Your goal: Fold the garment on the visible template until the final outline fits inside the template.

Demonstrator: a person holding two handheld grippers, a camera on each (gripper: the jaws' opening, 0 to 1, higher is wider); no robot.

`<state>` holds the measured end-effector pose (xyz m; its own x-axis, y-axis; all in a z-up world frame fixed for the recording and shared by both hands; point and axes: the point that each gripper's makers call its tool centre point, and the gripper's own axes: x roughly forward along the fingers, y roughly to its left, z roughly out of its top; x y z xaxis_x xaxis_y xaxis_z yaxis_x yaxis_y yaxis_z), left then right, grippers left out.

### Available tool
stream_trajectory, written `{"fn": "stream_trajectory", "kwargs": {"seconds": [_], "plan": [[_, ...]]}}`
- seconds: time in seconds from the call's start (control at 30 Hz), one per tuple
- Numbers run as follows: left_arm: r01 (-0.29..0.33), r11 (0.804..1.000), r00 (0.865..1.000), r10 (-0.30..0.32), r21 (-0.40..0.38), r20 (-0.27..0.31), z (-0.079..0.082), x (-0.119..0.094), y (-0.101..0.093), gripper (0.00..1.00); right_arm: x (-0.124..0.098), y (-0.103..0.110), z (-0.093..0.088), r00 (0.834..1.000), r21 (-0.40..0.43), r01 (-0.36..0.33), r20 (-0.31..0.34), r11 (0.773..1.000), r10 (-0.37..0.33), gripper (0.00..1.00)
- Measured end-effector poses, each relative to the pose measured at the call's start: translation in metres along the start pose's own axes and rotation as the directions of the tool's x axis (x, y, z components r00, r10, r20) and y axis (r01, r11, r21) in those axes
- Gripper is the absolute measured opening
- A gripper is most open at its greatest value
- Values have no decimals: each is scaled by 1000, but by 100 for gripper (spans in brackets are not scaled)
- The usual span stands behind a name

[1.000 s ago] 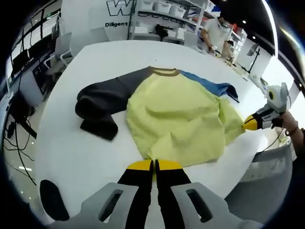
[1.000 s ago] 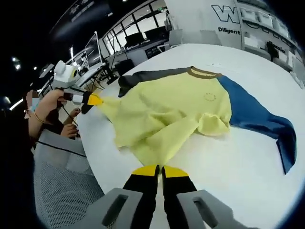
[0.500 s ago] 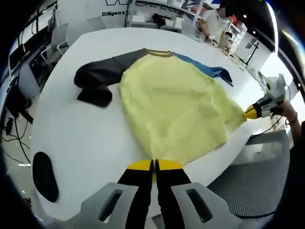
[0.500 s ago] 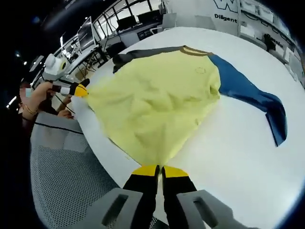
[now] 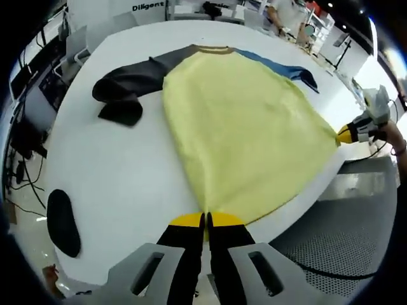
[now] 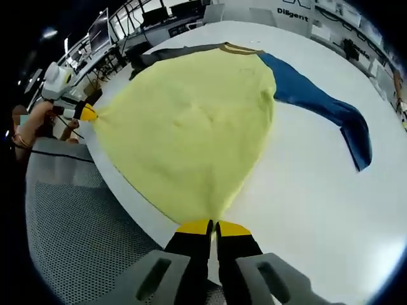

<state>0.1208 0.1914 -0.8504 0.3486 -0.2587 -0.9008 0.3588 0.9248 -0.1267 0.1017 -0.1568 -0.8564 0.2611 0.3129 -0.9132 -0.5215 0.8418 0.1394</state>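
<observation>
On a white table (image 5: 114, 184) we stretch a yellow sweatshirt (image 5: 248, 133) flat, left gripper (image 5: 205, 220) and right gripper (image 6: 212, 227) each pinching a hem corner

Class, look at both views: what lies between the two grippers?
The yellow garment body, stretched between the left gripper and the right gripper; each view shows this.

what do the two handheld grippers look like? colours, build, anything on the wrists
Both match: the left gripper and right gripper each have two black jaws with yellow tips, rising from light grey brackets with slotted cut-outs. Seen from across, each carries a white-grey box on top. The hand on the left gripper wears a thin bracelet; the hand on the right gripper has a band at the wrist.
</observation>
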Motion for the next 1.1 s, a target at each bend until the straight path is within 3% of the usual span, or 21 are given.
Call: {"fn": "stream_trajectory", "kwargs": {"seconds": [0.3, 0.43, 0.83, 0.9, 1.03, 1.1], "plan": [[2, 1000, 998, -3, -23, -55, -16, 2, -3, 1, 1, -5, -8, 999, -13, 32, -21, 999, -33, 0], [-32, 1000, 996, 32, 2, -80, -21, 0, 2, 0, 2, -1, -11, 999, -22, 24, -31, 999, -24, 0], [-36, 999, 996, 36, -1, -76, -27, 3, -3, 0, 5, -1, -17, 998, -43, 36, -49, 998, -38, 0], [-42, 999, 997, 40, -29, -68, -26, 4, -2, 1, 6, -1, -17, 998, -45, 40, -49, 998, -42, 0], [-54, 998, 997, 52, -33, -55, -26, 4, -2, 2, 5, 0, -15, 998, -78, 54, -34, 995, -57, 0], [-54, 998, 997, 53, -30, -55, -26, 5, -2, 3, 6, 0, -13, 998, -57, 55, -21, 997, -56, 0]]}}
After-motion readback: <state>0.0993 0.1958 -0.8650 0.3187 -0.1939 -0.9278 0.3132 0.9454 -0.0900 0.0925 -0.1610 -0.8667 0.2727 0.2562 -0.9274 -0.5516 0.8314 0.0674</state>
